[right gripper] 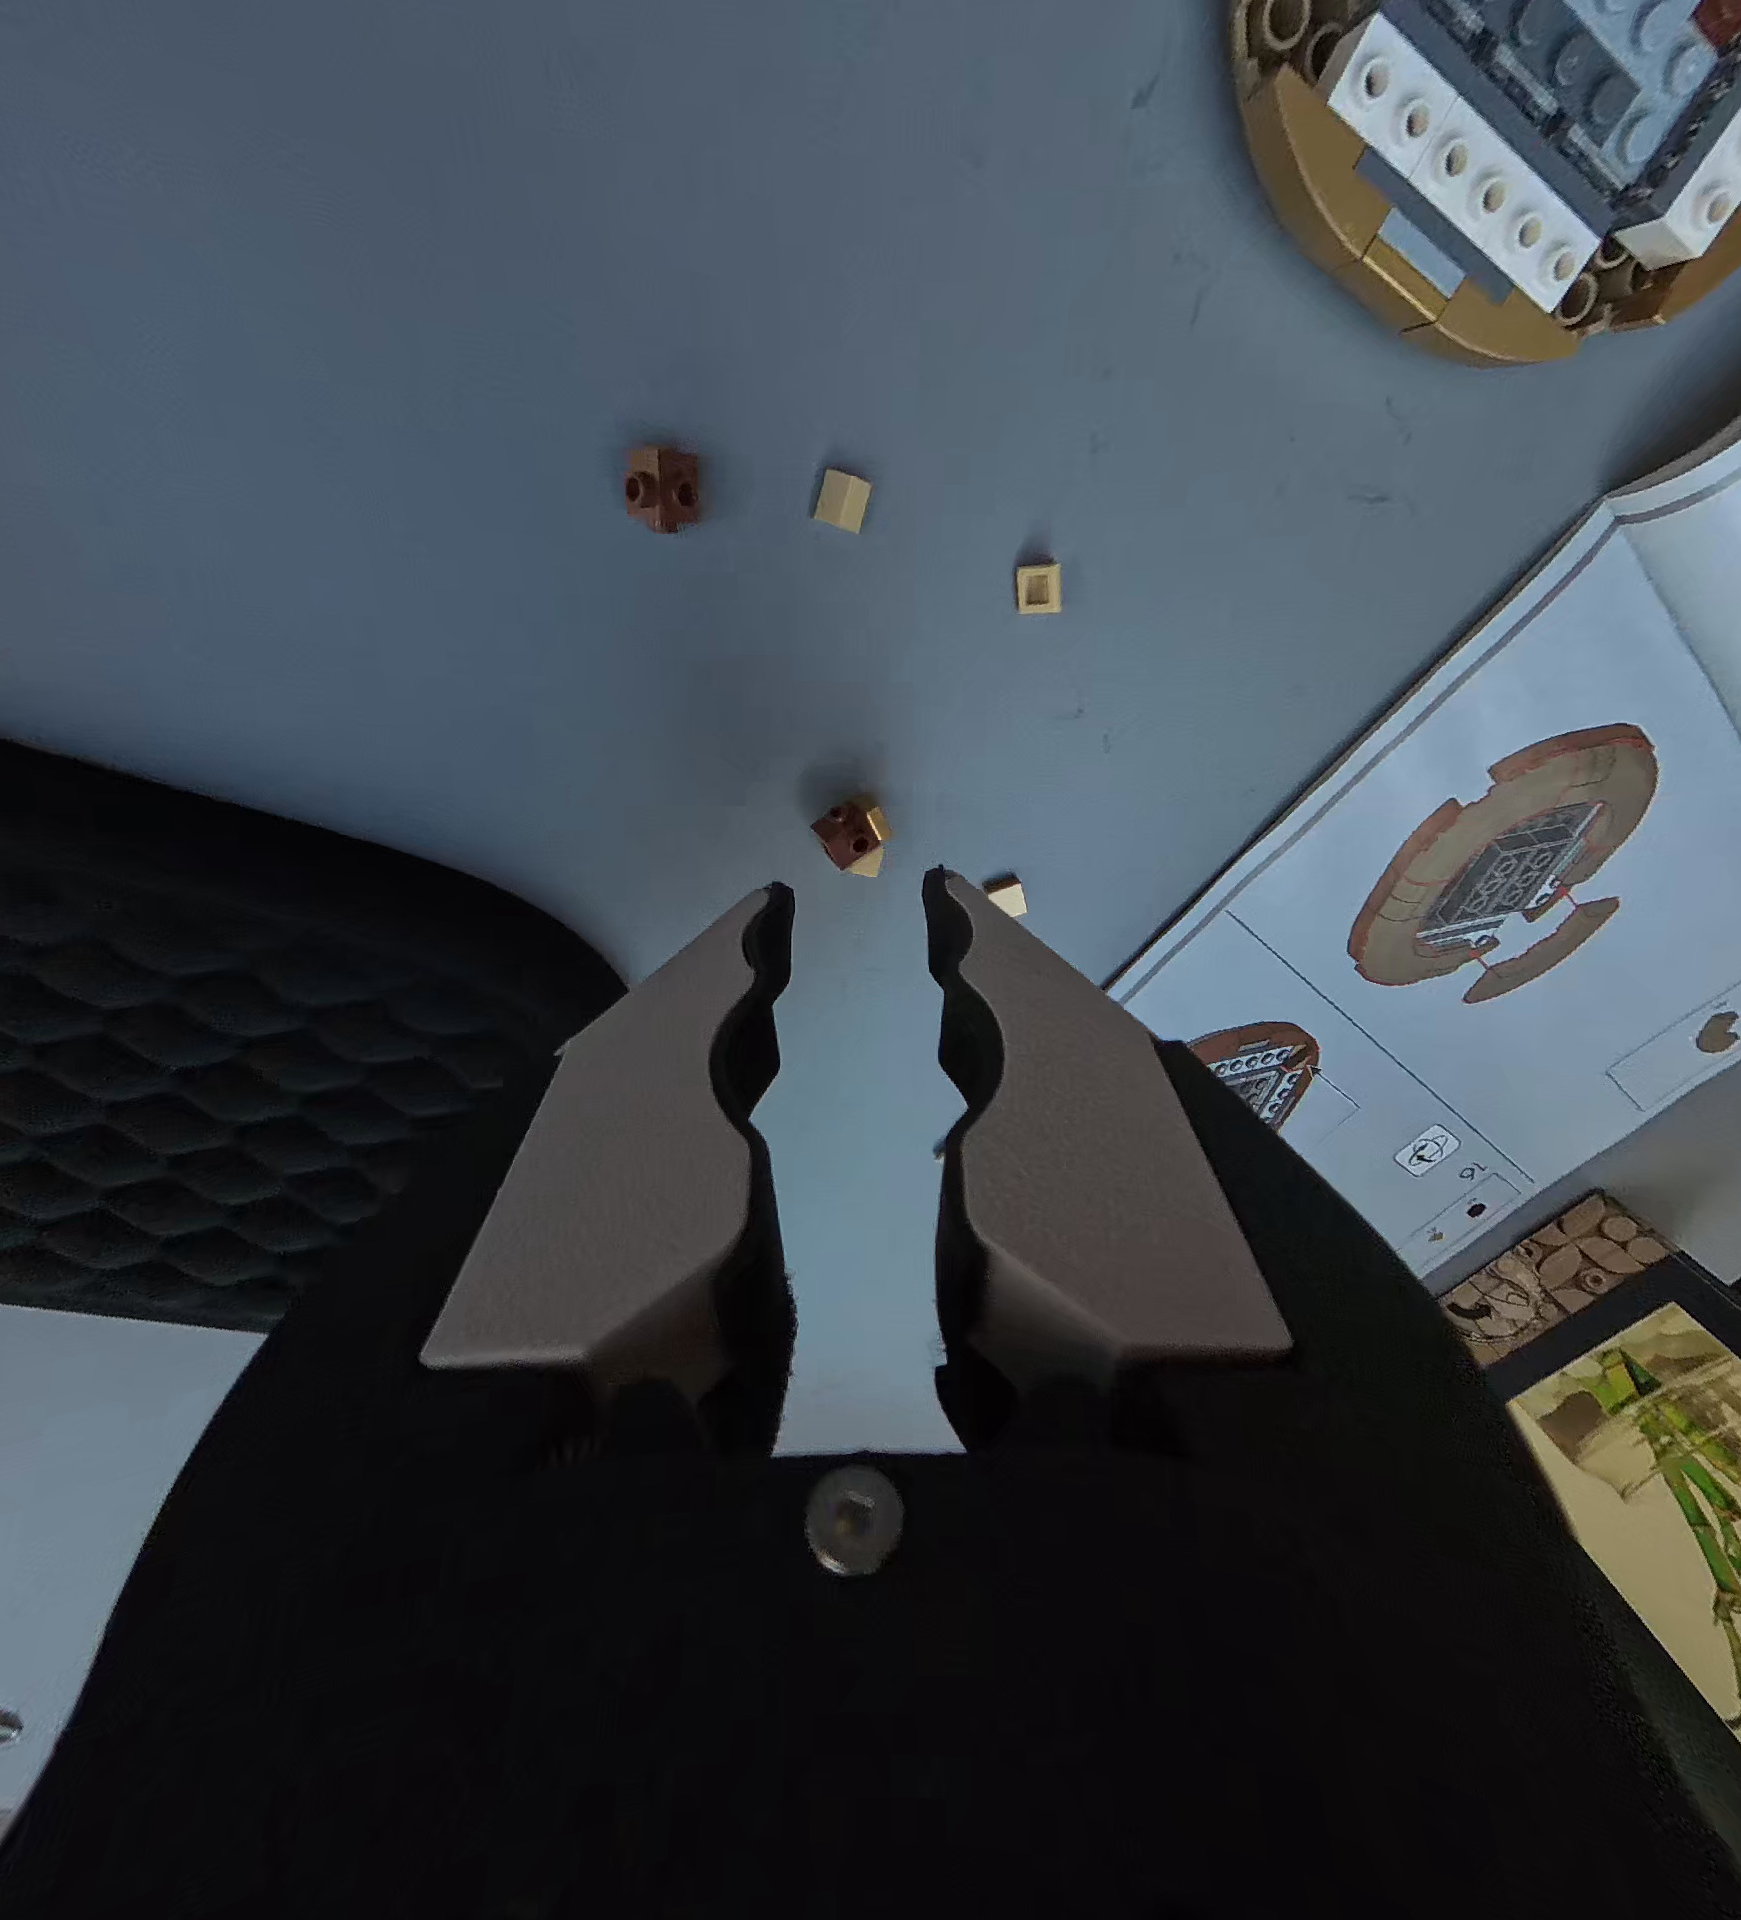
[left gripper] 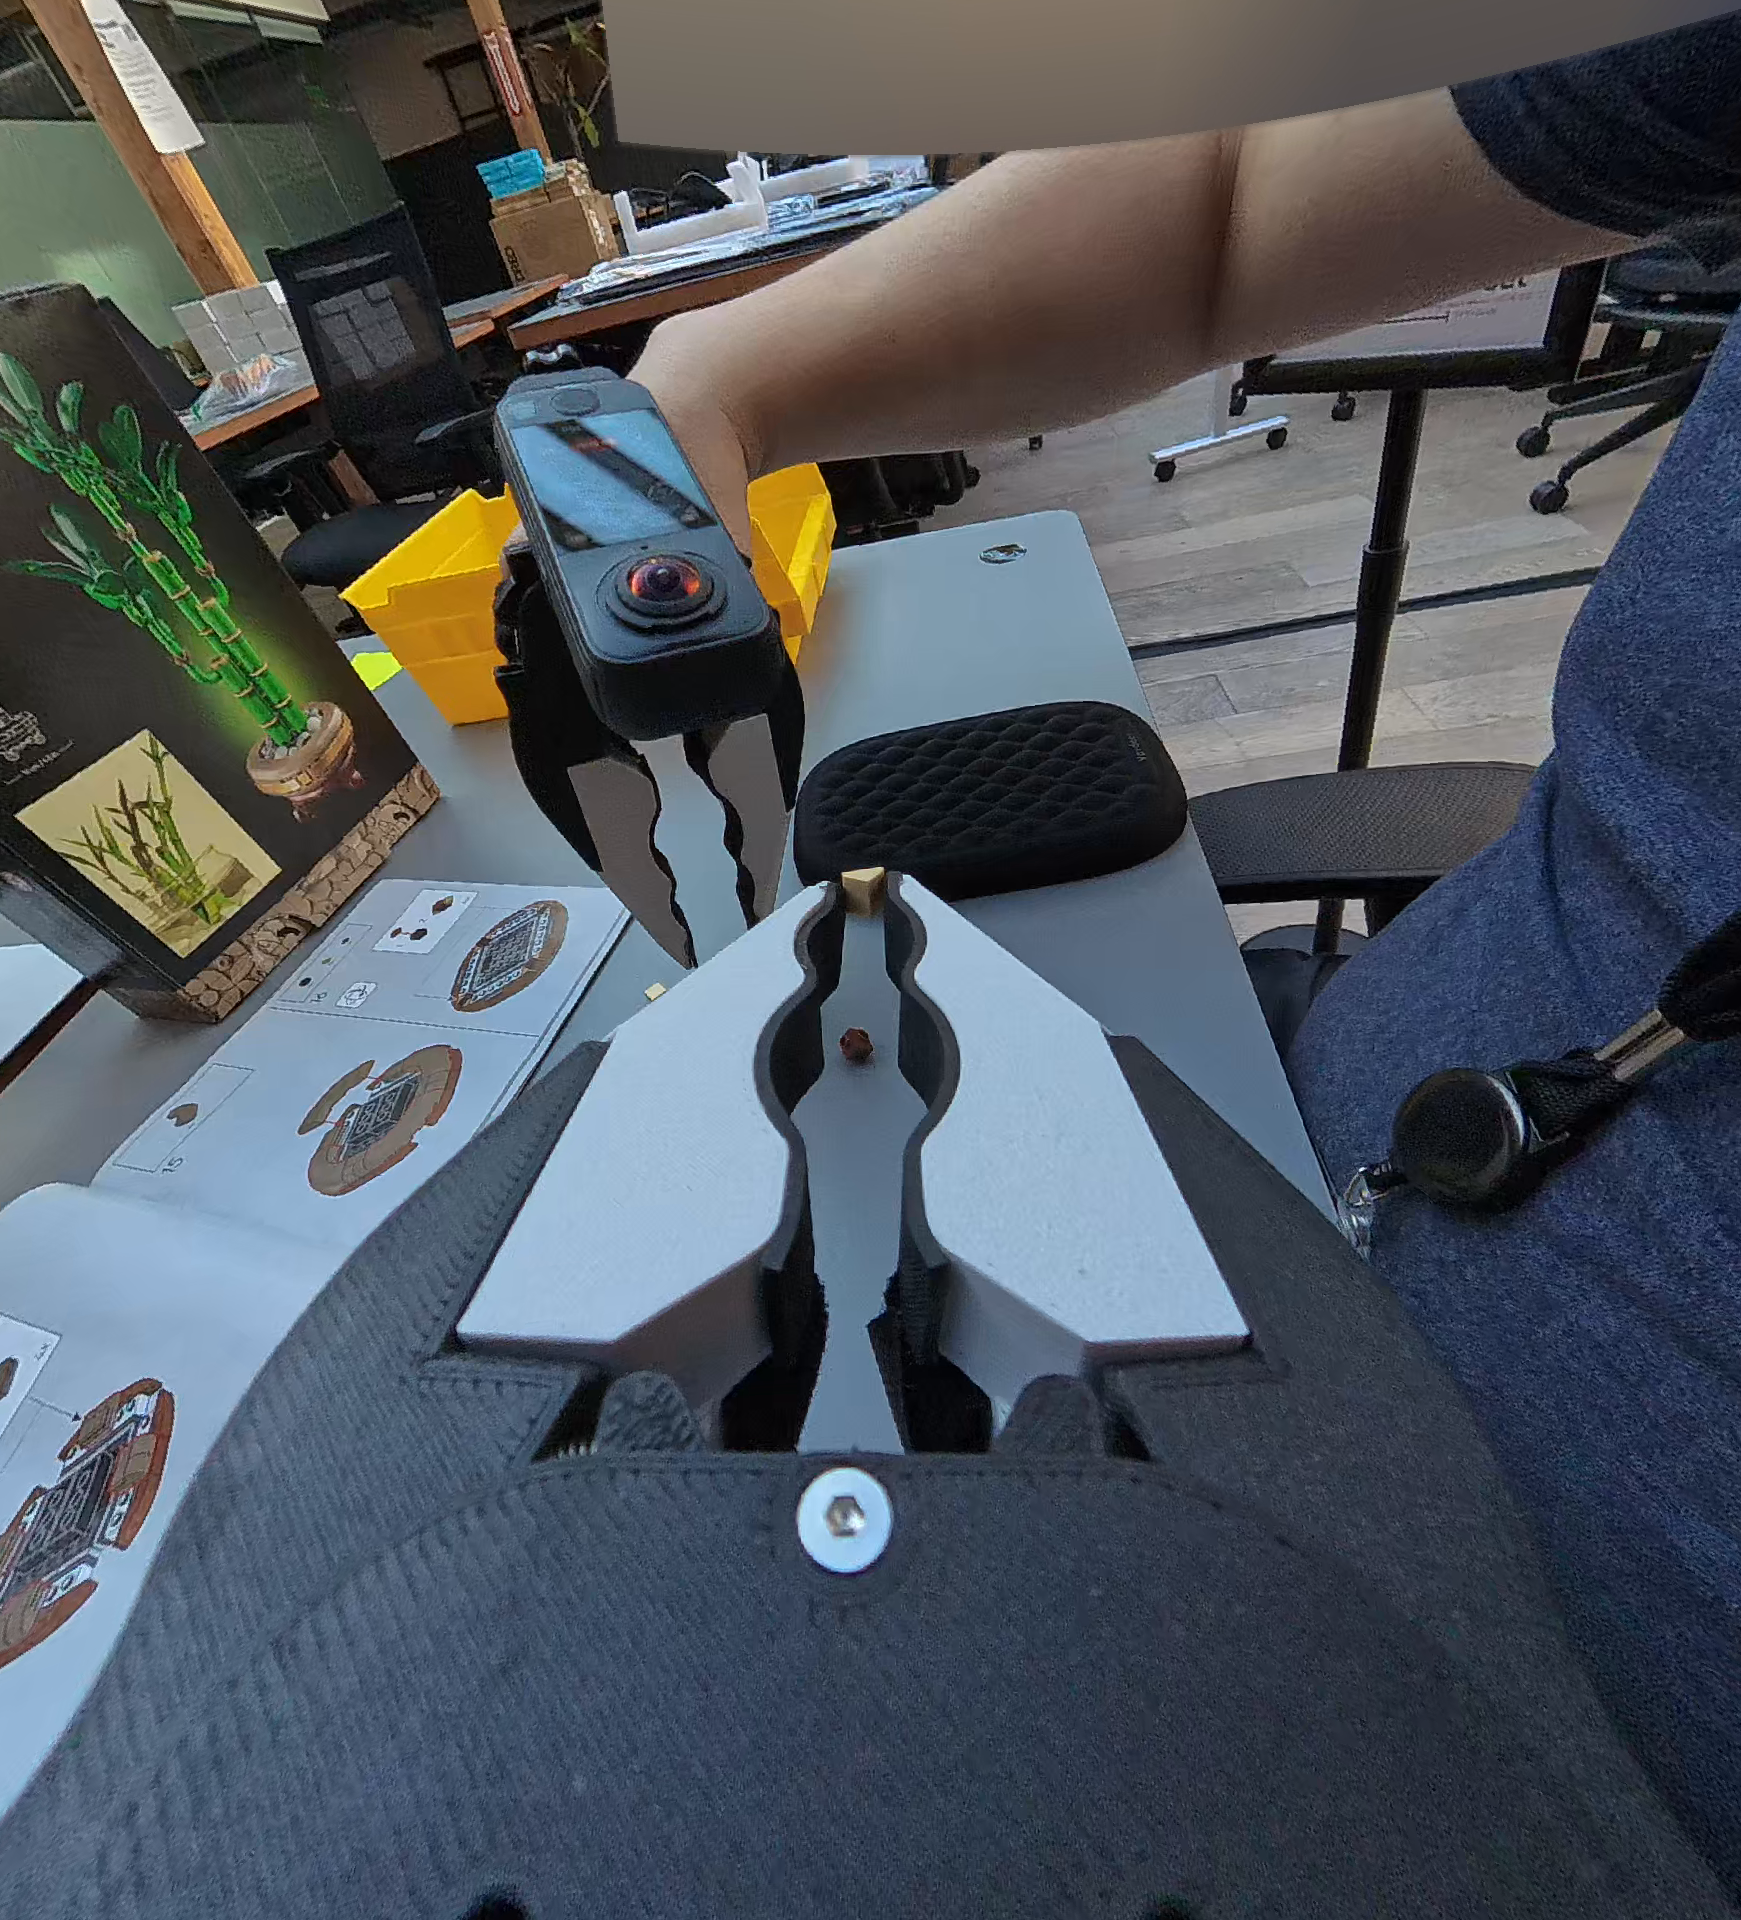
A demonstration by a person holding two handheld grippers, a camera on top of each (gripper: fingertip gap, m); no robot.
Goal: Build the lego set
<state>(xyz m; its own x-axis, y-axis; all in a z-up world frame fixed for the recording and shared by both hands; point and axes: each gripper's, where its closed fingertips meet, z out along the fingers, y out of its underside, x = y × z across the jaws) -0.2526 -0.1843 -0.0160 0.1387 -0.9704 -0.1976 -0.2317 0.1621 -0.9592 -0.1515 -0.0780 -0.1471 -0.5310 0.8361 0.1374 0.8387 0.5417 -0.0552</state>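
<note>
My left gripper (left gripper: 861, 891) hangs above the grey table (left gripper: 959, 623), its tips closed on a small tan Lego piece (left gripper: 863, 890). A brown piece (left gripper: 854, 1044) lies on the table below, seen between the fingers. My right gripper (left gripper: 715, 935) (right gripper: 858, 883) is open and empty, pointing down just left of the left gripper's tips. Right ahead of its tips lies a brown-and-gold piece (right gripper: 850, 834). Farther off lie a brown brick (right gripper: 660, 488) and tan pieces (right gripper: 838, 501) (right gripper: 1038, 588). The round tan, white and grey Lego base (right gripper: 1468, 187) sits at the top right of the right wrist view.
The open instruction booklet (left gripper: 409, 1018) (right gripper: 1468, 935) lies beside the pieces. The set's box (left gripper: 139, 644) stands behind it. A black padded wrist rest (left gripper: 991, 800) (right gripper: 170, 1039) and a yellow bin (left gripper: 430, 603) are on the table. A person's arm (left gripper: 1053, 301) reaches over. Tip to tip, the grippers are about 20 cm apart. The brown brick (right gripper: 660, 488) lies some 7 cm from my right tips, 15 cm from my left tips. My left wrist view (left gripper: 847, 1036) looks at it from another angle.
</note>
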